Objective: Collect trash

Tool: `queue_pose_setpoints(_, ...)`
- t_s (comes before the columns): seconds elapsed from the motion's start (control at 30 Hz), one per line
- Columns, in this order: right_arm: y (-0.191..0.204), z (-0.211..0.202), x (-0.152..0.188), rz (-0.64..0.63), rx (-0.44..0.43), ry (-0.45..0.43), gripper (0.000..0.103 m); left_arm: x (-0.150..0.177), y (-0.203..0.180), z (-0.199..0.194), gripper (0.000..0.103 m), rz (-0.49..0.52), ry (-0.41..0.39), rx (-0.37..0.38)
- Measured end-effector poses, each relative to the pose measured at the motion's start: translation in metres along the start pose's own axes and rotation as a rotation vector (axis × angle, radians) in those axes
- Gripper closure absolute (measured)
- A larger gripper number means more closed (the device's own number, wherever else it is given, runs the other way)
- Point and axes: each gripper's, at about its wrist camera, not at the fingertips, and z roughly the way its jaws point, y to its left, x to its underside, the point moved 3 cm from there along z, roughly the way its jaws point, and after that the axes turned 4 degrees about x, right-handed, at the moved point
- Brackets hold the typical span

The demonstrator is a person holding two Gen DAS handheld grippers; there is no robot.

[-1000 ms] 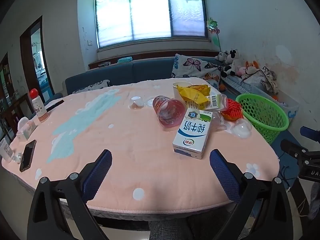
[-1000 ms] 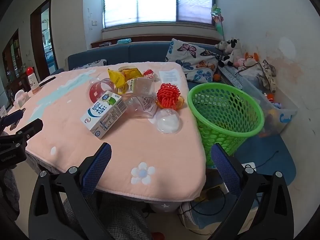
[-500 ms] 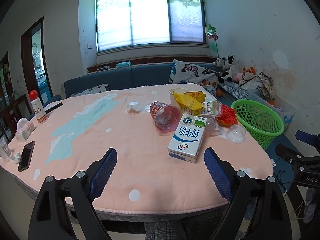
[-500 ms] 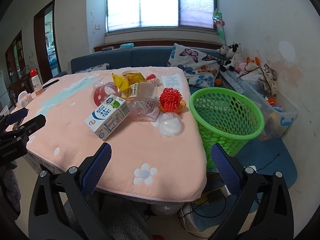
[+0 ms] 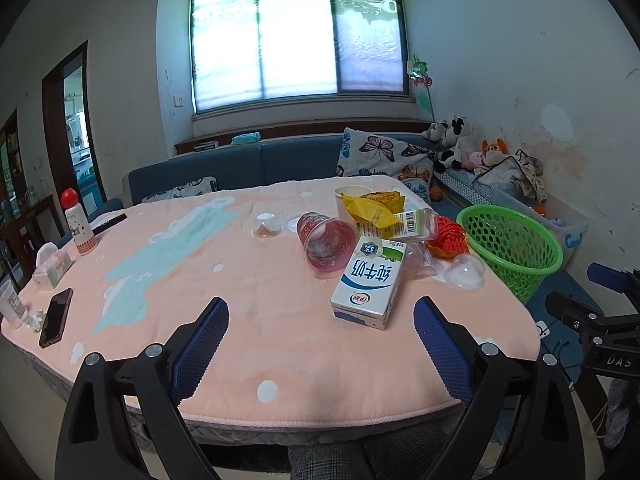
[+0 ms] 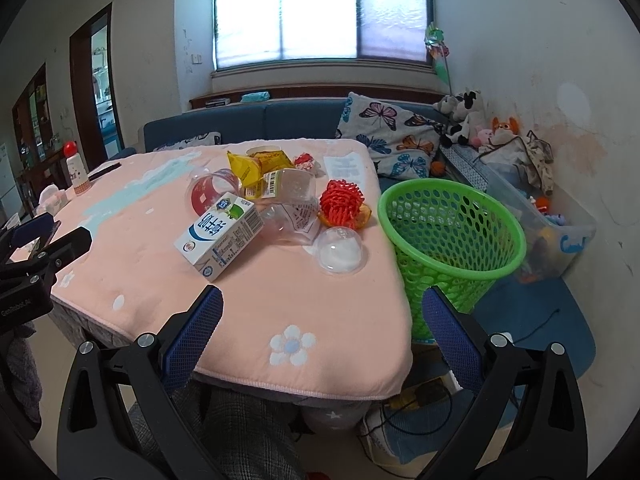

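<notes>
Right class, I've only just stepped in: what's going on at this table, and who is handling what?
A person holds a two-finger gripper in each hand, facing a pink-covered table. Both the left gripper and the right gripper are open and hold nothing. The trash lies untouched in a heap: a milk carton, a tipped red cup, a yellow wrapper, a clear dome lid. The green basket stands beside the table.

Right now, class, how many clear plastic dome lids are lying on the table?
2. One dome lid lies beside the green basket; another dome lid sits left of the tipped red cup. The pile may hide more.
</notes>
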Motion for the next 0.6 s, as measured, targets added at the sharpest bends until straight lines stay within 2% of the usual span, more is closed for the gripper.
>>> queue_pose_setpoints(0.6, -0.0002, -0.0067, -0.0028, 0.011, 0.000, -0.024, 0.005, -0.0023, -0.0026, -0.0039, 0.012, 0.004, -0.011, 0.006)
